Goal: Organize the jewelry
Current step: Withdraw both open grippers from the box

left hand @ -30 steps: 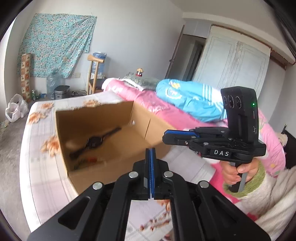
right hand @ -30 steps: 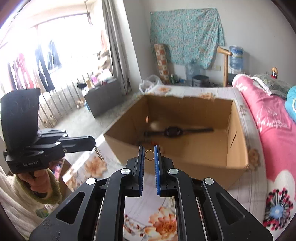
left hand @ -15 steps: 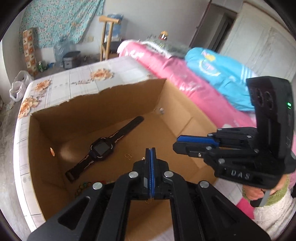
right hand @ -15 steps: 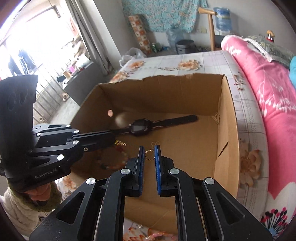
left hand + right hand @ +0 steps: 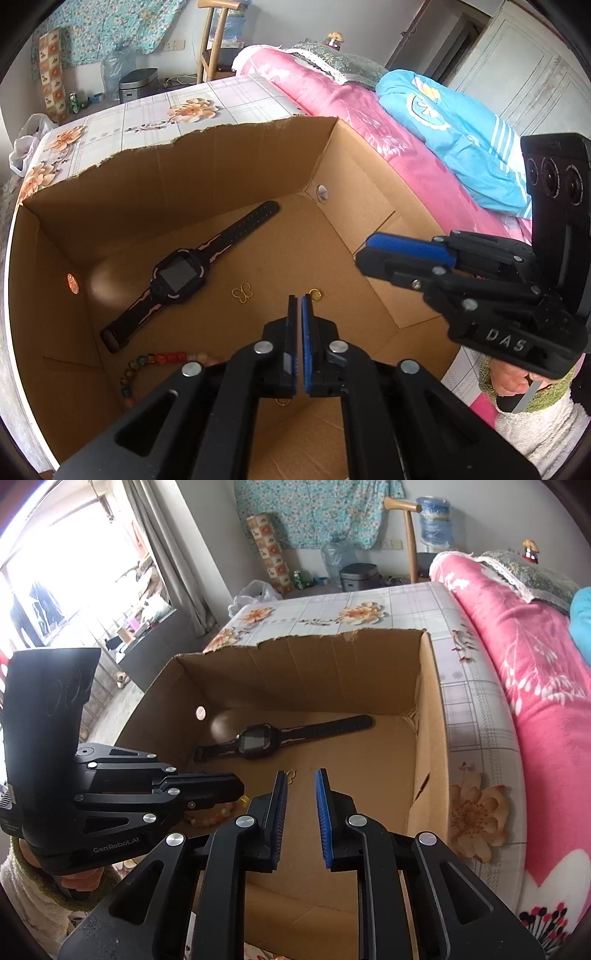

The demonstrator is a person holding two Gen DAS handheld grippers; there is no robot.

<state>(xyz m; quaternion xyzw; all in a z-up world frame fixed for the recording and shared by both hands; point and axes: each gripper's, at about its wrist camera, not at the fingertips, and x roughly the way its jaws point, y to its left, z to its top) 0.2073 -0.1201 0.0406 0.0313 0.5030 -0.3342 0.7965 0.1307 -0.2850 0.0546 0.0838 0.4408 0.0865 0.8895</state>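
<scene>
An open cardboard box (image 5: pixel 236 147) (image 5: pixel 428 738) sits on a floral tablecloth. On its floor lie a black watch (image 5: pixel 177 275) (image 5: pixel 255 740), a gold butterfly charm (image 5: pixel 242 291) (image 5: pixel 291 773), a small gold ring (image 5: pixel 315 294), a bead bracelet (image 5: pixel 155 360) (image 5: pixel 207 818) and another gold ring (image 5: pixel 283 400) under my left fingers. My left gripper (image 5: pixel 299 299) is nearly shut and empty, above the box floor. My right gripper (image 5: pixel 300 775) is open and empty over the box; it also shows in the left wrist view (image 5: pixel 406 251).
A pink bed (image 5: pixel 535 672) with a blue quilt (image 5: pixel 461 133) runs along the box's right side. The floral table top (image 5: pixel 332 613) extends behind the box. A chair, water bottle and rice cooker (image 5: pixel 358 576) stand by the far wall.
My right gripper has opened and the gold ring it held now lies on the box floor. Both grippers have moved forward and lower over the box. My left jaws parted slightly.
</scene>
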